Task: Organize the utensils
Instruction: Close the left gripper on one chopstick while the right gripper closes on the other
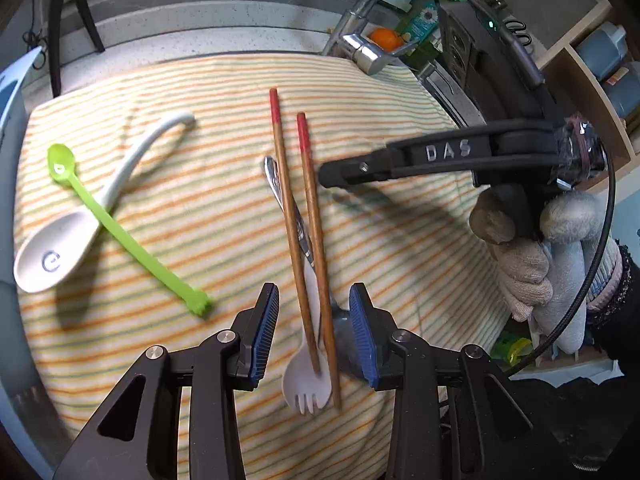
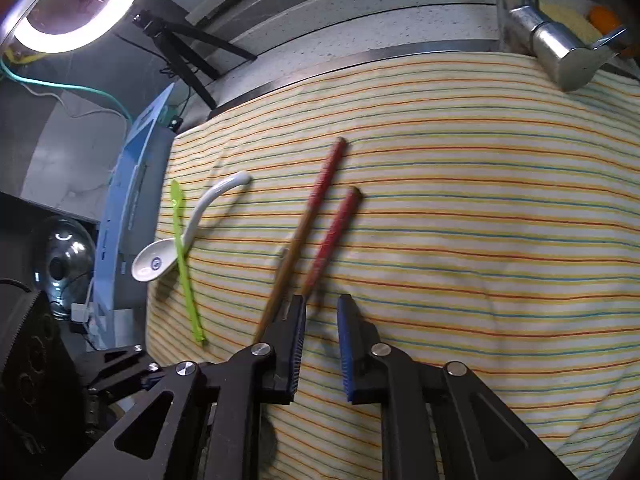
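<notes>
Two red-tipped wooden chopsticks (image 1: 298, 216) lie on the striped cloth (image 1: 400, 264), crossing a white plastic fork (image 1: 308, 384) and a metal spoon (image 1: 280, 188). My left gripper (image 1: 314, 334) is open above them, its jaws on either side of the chopsticks and fork. A white ceramic spoon (image 1: 52, 248) and a green plastic fork-spoon (image 1: 120, 236) lie crossed at the left. My right gripper (image 2: 320, 344) is open and empty just right of the chopsticks (image 2: 316, 216); it also shows in the left wrist view (image 1: 332, 174).
A chrome tap (image 1: 360, 44) stands at the cloth's far right corner, with an orange (image 1: 385, 38) behind it. Shelves (image 1: 592, 80) are at the right. A blue device (image 2: 132, 216), a ring light (image 2: 76, 4) and a tripod (image 2: 180, 52) stand at the left.
</notes>
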### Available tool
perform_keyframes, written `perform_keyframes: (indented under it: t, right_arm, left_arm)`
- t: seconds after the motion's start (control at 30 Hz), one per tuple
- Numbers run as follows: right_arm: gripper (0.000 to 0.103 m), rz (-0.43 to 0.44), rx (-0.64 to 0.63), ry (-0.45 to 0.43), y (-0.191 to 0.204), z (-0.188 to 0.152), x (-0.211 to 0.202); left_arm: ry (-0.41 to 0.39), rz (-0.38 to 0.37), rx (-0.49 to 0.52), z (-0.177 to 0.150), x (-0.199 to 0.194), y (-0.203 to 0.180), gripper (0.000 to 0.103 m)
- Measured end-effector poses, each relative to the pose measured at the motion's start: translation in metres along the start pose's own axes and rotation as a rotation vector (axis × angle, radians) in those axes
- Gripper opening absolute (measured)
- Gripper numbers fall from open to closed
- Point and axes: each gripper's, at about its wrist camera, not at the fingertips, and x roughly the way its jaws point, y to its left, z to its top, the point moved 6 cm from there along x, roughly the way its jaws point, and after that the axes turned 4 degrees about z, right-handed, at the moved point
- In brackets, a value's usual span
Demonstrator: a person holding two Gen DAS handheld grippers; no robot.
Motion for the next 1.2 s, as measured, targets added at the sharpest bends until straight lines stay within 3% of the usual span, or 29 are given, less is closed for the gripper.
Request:
perform_keyframes:
  t: [0.13,0.3,0.43,0.67,0.87,0.93,1.07,1.2]
  right_arm:
    - [0.007,0.018,0.014,-0.008,-0.003,0.0,-0.004]
    - [0.02,0.086,0.062,-0.035,0.004,-0.002,-0.009]
    - [0.02,0.125,0.111,-0.044,0.007,-0.002,-0.007]
    - [0.02,0.119,0.173,-0.04,0.005,0.0,0.008]
    - [0.019,0.125,0.195,-0.044,0.004,0.0,0.009]
    - [0.019,0.121,0.186,-0.041,0.007,0.0,0.01]
    - [0.01,0.091,0.168,-0.048,0.006,0.0,0.009]
    - [0.009,0.096,0.189,-0.063,0.0,0.003,0.006]
  left_arm:
    - [-0.007,0.022,0.015,0.015,0.005,0.0,0.034]
    - [0.016,0.068,0.057,0.027,0.019,0.0,0.032]
    - [0.009,0.07,0.054,0.033,0.021,0.003,0.029]
    - [0.031,0.123,0.077,0.042,0.031,0.008,0.018]
    - [0.055,0.144,0.11,0.048,0.045,0.003,0.018]
    - [0.054,0.141,0.121,0.048,0.046,0.002,0.012]
    - [0.054,0.169,0.121,0.047,0.043,0.009,0.006]
    - [0.068,0.163,0.114,0.039,0.038,0.018,0.006]
